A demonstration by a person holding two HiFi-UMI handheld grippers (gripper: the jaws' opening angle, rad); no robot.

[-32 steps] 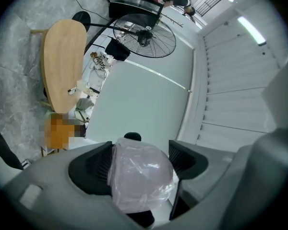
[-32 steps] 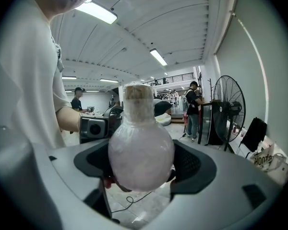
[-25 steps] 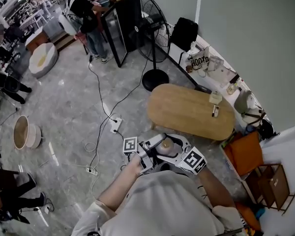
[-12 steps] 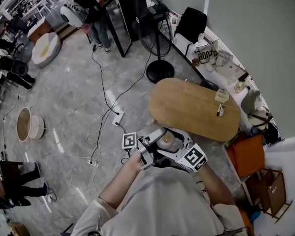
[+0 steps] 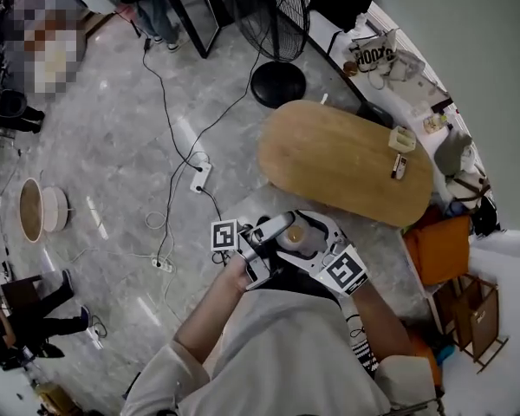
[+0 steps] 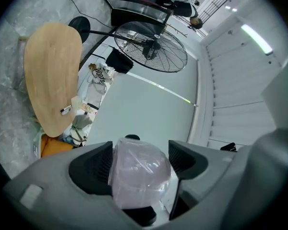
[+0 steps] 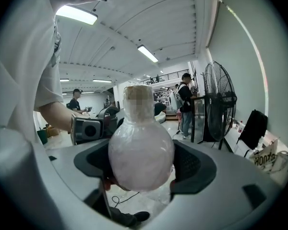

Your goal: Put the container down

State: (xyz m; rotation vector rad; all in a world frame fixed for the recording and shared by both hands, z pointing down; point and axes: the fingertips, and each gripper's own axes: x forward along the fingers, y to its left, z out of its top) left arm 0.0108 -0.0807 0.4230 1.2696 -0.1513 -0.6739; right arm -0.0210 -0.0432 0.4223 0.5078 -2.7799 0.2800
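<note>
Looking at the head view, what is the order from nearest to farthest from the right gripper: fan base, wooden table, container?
1. container, between the right gripper jaws.
2. wooden table, just ahead of it.
3. fan base, farther ahead, past the table.

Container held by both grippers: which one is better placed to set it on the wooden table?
Probably the right. The right gripper and left gripper are both shut on the container, but the wooden table lies ahead toward the right gripper's side.
</note>
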